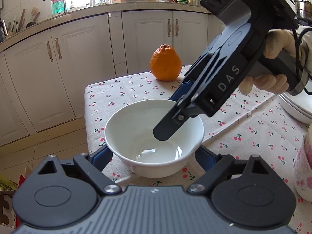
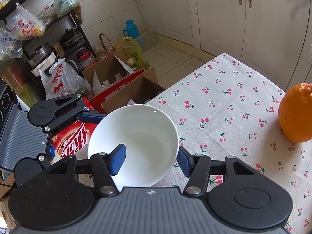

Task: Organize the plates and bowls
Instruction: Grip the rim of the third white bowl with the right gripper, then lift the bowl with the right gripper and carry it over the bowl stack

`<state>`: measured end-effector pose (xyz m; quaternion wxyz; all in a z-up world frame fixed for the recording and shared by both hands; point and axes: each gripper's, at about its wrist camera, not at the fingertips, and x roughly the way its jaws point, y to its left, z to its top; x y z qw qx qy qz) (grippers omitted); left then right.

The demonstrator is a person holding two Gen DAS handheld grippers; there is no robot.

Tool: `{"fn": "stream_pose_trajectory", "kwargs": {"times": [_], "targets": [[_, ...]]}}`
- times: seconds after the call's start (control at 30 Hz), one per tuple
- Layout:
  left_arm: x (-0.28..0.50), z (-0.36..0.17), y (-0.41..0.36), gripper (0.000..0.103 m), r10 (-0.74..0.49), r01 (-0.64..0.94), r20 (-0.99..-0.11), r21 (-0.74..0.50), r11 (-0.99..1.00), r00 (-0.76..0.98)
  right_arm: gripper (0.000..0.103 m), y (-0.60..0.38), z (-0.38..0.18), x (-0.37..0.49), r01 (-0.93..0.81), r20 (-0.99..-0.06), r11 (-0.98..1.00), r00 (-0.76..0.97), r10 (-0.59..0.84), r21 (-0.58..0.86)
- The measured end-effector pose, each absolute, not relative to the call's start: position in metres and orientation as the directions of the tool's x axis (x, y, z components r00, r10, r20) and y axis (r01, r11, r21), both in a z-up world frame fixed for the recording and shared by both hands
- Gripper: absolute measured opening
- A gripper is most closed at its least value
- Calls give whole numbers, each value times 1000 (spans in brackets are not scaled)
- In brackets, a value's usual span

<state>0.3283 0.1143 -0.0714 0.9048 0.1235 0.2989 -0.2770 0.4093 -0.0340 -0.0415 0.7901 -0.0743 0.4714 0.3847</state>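
Gleaming white and empty, bowl (image 1: 154, 136) sits upright on cherry-print tablecloth (image 1: 243, 120).

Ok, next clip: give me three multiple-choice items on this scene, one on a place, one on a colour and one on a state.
1. Where is the orange?
A. Inside the bowl
B. On the tablecloth beyond the bowl
C. On the floor

2. What colour is the bowl?
A. White
B. Blue
C. Red

3. What state is the bowl in?
A. Upside down
B. Full of fruit
C. Open side up and empty

Key:
1 B, the orange stands on the cherry-print tablecloth, apart from the bowl.
2 A, it is plain white inside and out.
3 C, its bare inside shows from above.
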Motion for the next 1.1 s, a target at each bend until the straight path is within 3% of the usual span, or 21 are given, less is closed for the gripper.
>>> {"fn": "stream_pose_trajectory", "kwargs": {"times": [0.5,1.1], "targets": [[305,-51,107,91,-448,591,-602,49,805,661,63,-44,-17,381,-657,-792,716,296,534,237],[215,-12,70,91,-492,650,-591,75,756,639,65,-85,25,276,-653,-779,730,346,522,200]]}}
